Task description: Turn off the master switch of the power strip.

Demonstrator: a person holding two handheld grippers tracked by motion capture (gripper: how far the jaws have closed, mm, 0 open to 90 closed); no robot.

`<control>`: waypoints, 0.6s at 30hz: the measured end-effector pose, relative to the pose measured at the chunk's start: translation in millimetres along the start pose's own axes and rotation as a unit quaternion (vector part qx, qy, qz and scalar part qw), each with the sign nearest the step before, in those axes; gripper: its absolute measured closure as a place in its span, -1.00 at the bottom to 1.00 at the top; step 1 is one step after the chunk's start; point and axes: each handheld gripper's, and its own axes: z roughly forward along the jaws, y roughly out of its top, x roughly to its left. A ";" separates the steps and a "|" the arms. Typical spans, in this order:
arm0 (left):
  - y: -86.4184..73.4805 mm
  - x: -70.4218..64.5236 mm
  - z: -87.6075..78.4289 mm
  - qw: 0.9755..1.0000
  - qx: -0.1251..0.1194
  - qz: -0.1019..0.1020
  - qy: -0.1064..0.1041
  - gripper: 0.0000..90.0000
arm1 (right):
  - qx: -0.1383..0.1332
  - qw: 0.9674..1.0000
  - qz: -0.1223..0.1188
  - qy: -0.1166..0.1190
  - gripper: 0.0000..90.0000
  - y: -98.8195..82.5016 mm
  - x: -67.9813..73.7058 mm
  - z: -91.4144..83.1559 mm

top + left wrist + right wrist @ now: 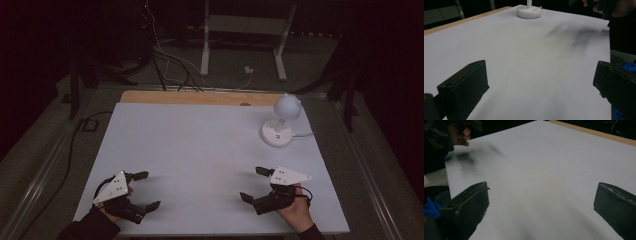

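Note:
My left gripper rests over the near left part of the white table sheet, held by a hand in a dark sleeve. Its jaws stand wide apart with nothing between them. My right gripper hovers over the near right part of the sheet, also open and holding nothing. A small white desk lamp with a round head and disc base stands at the far right of the table; its base appears at the top of the left gripper view.
A wooden table edge runs along the back of the sheet. Behind the table, cables lie on the dark floor beside a white frame stand. The lamp's cord runs off to the right.

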 end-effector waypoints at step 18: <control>0.0 0.1 -0.4 1.000 -0.002 -0.002 0.000 -0.99 | -0.033 0.998 0.018 -0.050 -1.00 23.8 -19.3 -15.3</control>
